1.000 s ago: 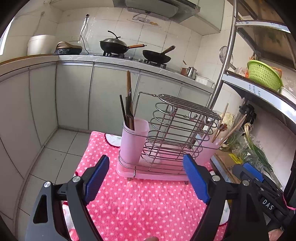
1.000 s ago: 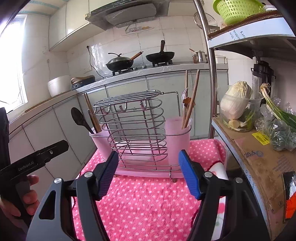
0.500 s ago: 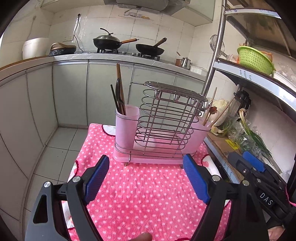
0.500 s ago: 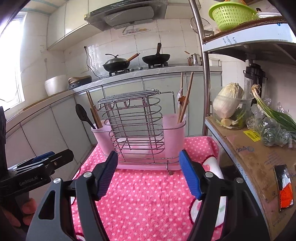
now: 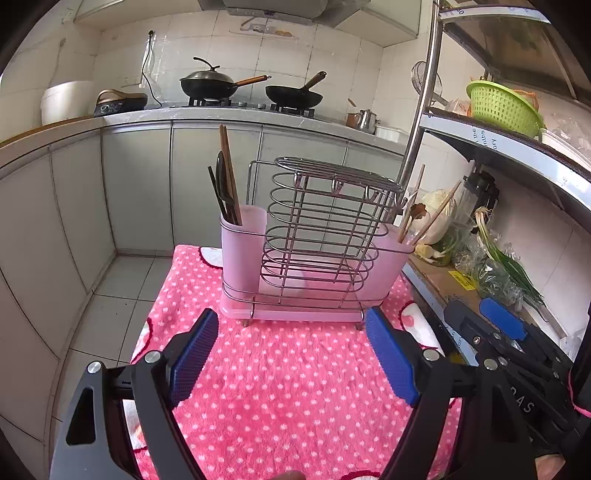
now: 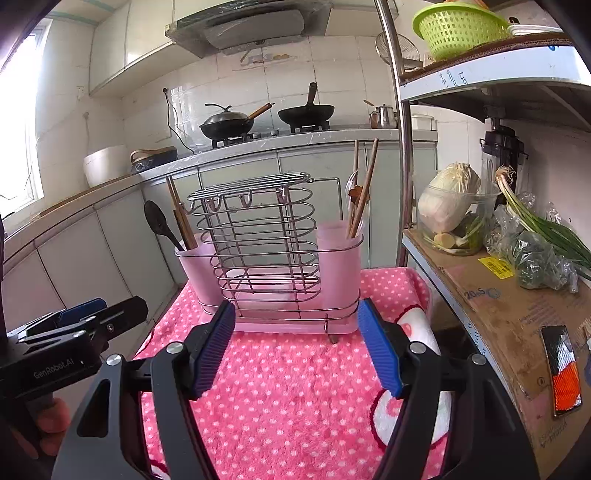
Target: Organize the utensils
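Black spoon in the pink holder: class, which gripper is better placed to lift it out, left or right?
Probably left. The black spoon stands in the holder's left-hand cup, and the left gripper is at that side. The right gripper, open and empty, faces the middle of the holder.

Behind my table, two woks (image 5: 210,83) sit on the stove, a kettle (image 5: 365,119) beside them. My shelf holds a green basket (image 6: 456,27); cabbage (image 6: 448,195) and scallions (image 6: 543,221) lie below.

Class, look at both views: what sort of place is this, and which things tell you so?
A home kitchen, most likely: two woks on a gas stove, a utensil rack holding chopsticks, and vegetables on a shelf.
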